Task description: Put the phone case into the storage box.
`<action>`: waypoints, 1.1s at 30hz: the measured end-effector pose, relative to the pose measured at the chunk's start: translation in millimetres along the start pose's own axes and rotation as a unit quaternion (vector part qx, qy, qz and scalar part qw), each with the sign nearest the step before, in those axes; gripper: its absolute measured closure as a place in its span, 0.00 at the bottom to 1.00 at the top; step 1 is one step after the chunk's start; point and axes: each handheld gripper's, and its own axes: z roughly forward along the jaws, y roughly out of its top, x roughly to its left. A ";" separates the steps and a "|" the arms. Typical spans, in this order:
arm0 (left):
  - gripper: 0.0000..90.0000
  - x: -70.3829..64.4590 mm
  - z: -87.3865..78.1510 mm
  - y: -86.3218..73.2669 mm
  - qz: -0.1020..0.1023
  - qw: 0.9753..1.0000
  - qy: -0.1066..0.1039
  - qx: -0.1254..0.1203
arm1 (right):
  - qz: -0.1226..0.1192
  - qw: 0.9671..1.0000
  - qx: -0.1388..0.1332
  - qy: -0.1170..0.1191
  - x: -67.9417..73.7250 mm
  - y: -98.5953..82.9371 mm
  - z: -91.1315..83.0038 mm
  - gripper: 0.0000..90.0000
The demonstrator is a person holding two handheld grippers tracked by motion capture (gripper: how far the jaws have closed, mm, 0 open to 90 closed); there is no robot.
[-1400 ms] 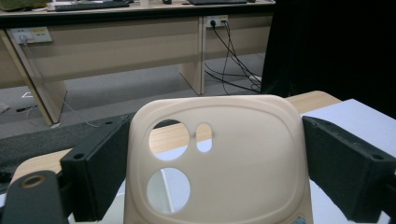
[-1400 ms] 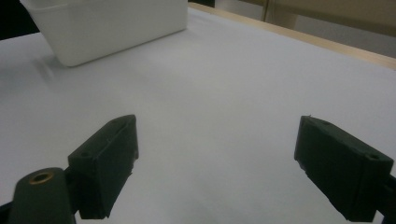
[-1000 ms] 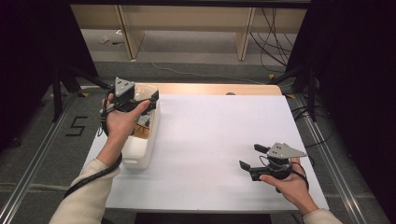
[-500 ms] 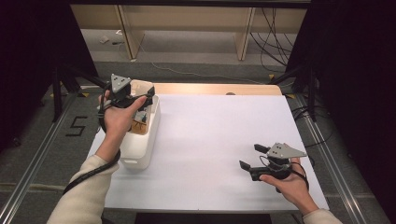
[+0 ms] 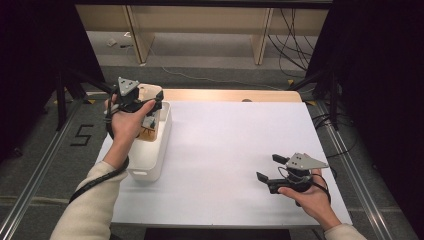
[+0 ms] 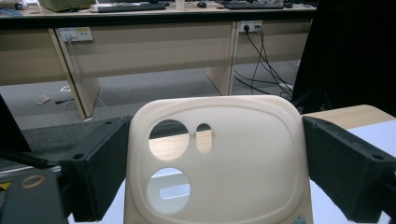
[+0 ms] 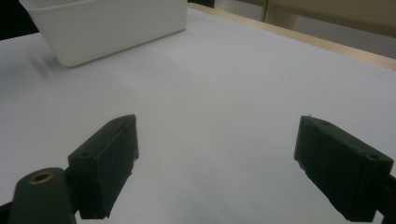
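Two grippers in play. Left gripper (image 5: pixel 150 107) is clamped on a cream plastic panel (image 6: pixel 217 158), one jaw on each side edge, holding it above the far end of the white bin (image 5: pixel 150 160). Versus a second ago the left hand (image 5: pixel 125 122) has carried it further away from the person and higher; half a second ago it was already near this spot, so the last shift is small. Right gripper (image 5: pixel 267 170) has not moved across the three frames: it rests low over the white table cover (image 5: pixel 225 145) near the front right corner, jaws spread wide with bare sheet between them.

Panel: smooth matte moulded plastic, rounded-rectangle outline with a raised rim, three cut-outs at its left, two round and one small oval. In the high view something brownish shows under it in the bin, too small to identify. Bin: glossy white plastic, rectangular, rounded corners, slot handle in the near wall. Jaws: flat black blocks, slightly rough faces. Table edge beyond the sheet is light wood
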 end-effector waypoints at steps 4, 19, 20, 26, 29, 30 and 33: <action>0.12 1.1 2.2 0.8 0.000 1.000 0.002 0.002 | 0.000 1.000 0.000 0.000 0.0 0.0 -0.1 0.16; 0.12 3.3 10.7 2.2 0.002 1.000 0.006 0.005 | 0.001 1.000 -0.001 0.000 0.0 0.1 -0.2 0.16; 0.12 3.4 11.3 2.4 0.002 1.000 0.006 0.005 | 0.001 1.000 -0.001 0.001 -0.1 0.1 -0.2 0.16; 0.12 3.7 14.0 4.6 0.003 1.000 0.006 0.006 | 0.001 1.000 -0.001 0.001 -0.2 0.1 -0.1 0.16; 0.12 3.3 15.7 5.4 0.003 1.000 0.005 0.006 | 0.001 1.000 -0.001 0.001 -0.2 0.1 -0.1 0.16; 0.12 3.2 16.0 5.8 0.004 1.000 0.006 0.007 | 0.001 1.000 -0.001 0.001 -0.2 0.1 -0.1 0.16; 0.12 3.2 17.7 6.2 0.005 1.000 0.005 0.007 | 0.001 1.000 -0.001 0.001 -0.2 0.1 -0.2 0.16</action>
